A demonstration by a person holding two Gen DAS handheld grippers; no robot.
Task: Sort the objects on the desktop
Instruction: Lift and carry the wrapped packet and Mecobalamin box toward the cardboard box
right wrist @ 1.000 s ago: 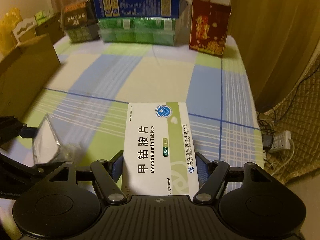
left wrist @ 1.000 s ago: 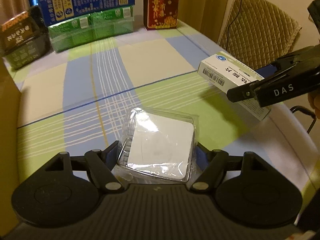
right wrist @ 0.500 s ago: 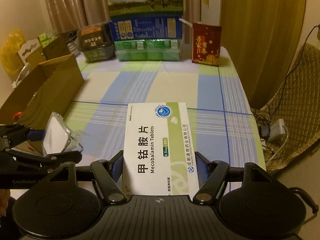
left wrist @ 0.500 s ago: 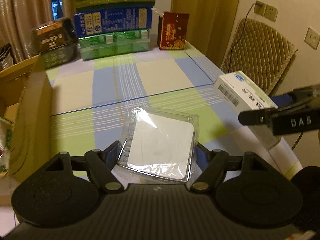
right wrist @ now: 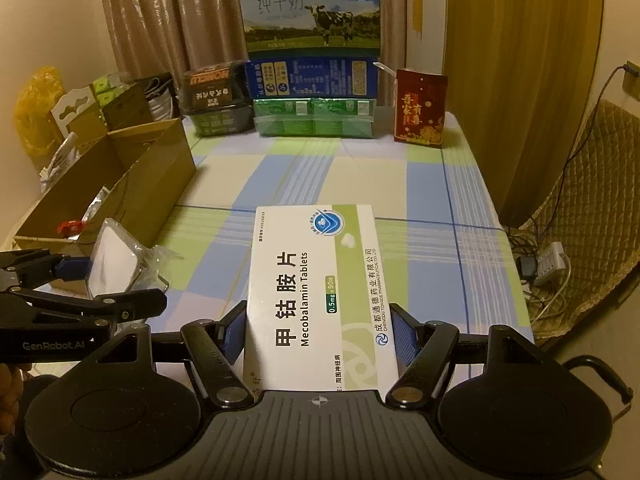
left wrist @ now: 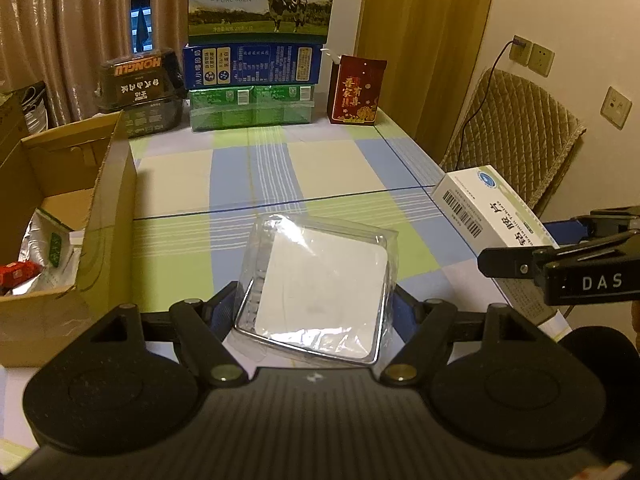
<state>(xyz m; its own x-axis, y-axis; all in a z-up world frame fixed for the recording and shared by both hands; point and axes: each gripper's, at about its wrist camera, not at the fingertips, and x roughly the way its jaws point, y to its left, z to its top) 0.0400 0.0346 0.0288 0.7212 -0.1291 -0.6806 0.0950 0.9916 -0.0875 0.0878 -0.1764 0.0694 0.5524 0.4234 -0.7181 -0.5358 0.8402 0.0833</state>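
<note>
Nearest in the left wrist view, the left gripper (left wrist: 316, 308) holds a clear plastic clamshell pack (left wrist: 318, 284) with a white insert, its fingers pressed on the pack's two sides, above the checked desk (left wrist: 256, 168). In the right wrist view, the right gripper (right wrist: 320, 328) holds a Mecobalamin Tablets box (right wrist: 316, 288) the same way, fingers closed on its long edges. Left of the left fingers stands an open cardboard box (left wrist: 108, 216), probably the sorting bin. Beyond both, at the desk's far edge, sit stacked milk cartons (left wrist: 260, 0) and a red gift box (left wrist: 354, 90).

The thin clamshell may flex and slip if squeezed unevenly, and the two grippers, carried side by side, could knock together on the way to the box.

Only the left view shows the foil packets inside the cardboard box; only the right view shows the tablet box's printed face and the power strip (right wrist: 550, 262) on the floor.
</note>
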